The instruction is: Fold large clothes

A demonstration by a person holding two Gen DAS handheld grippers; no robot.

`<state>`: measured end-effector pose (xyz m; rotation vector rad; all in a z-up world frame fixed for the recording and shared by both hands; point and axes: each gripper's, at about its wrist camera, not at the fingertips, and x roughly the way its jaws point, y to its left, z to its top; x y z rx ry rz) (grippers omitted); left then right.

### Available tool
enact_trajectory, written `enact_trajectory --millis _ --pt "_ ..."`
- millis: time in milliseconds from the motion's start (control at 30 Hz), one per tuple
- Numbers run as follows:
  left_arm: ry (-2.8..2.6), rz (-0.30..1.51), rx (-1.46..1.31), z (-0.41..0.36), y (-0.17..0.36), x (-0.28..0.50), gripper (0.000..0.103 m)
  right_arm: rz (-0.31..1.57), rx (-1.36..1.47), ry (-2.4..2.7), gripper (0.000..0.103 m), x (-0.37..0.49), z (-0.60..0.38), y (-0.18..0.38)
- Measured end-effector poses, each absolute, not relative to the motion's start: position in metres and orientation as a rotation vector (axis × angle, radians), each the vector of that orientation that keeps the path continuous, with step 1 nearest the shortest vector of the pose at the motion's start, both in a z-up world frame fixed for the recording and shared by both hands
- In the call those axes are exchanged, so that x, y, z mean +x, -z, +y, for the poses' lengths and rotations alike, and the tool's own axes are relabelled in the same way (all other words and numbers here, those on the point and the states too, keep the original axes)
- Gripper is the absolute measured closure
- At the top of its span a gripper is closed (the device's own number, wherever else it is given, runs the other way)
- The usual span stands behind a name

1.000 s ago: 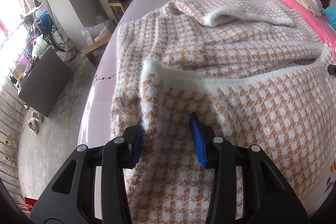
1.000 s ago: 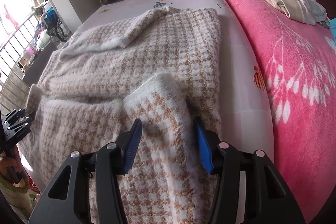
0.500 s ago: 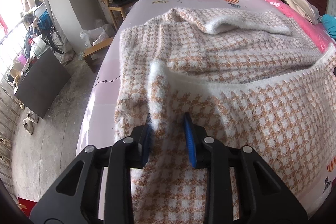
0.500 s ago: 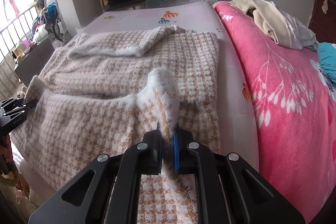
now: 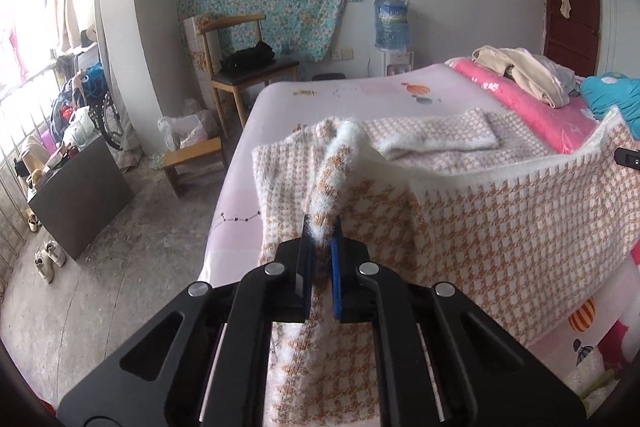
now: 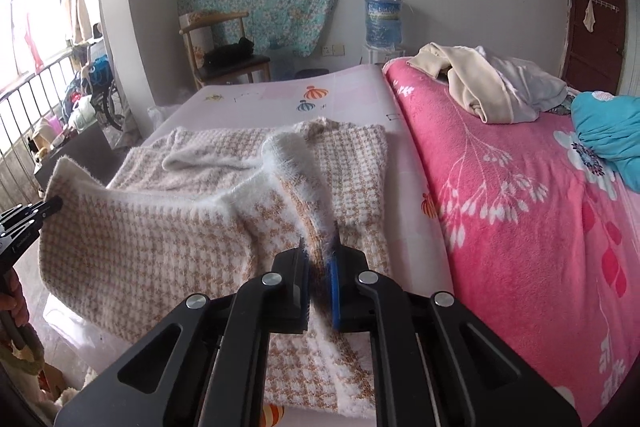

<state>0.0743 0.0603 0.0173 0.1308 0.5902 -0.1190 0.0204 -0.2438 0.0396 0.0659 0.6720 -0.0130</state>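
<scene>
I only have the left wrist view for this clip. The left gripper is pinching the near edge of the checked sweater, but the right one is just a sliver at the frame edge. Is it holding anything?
Observer: Yes. The right gripper is shut on the sweater, on a fuzzy white-edged fold at the side next to the pink blanket.
Operator: Is the cloth between them off the bed?
Observer: The right view shows that edge stretched across to the left gripper, raised off the bed.
Operator: Anything near the right side?
Observer: A beige garment pile lies further back on the blanket, apart from the sweater.
</scene>
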Motion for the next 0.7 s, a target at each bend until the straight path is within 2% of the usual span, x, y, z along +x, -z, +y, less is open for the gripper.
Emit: enact_trajectory --millis 233,400,567,700 --pt "0.144 0.454 0.183 0.045 -0.067 0.094 0.097 0.565 0.022 -0.028 0.095 0.045 -0.247 -0.079" --pt "0.134 0.418 0.208 0.045 -0.085 0.155 0.097 0.517 0.019 -0.057 0.095 0.105 -0.255 -0.101" --pt "0.148 0.51 0.175 0.054 -0.082 0.252 0.097 0.553 0.063 -0.076 0.095 0.196 -0.268 -0.102" --pt "0.158 0.668 0.132 0.061 -0.044 0.332 0.096 0.665 0.157 -0.11 0.095 0.272 -0.286 -0.07"
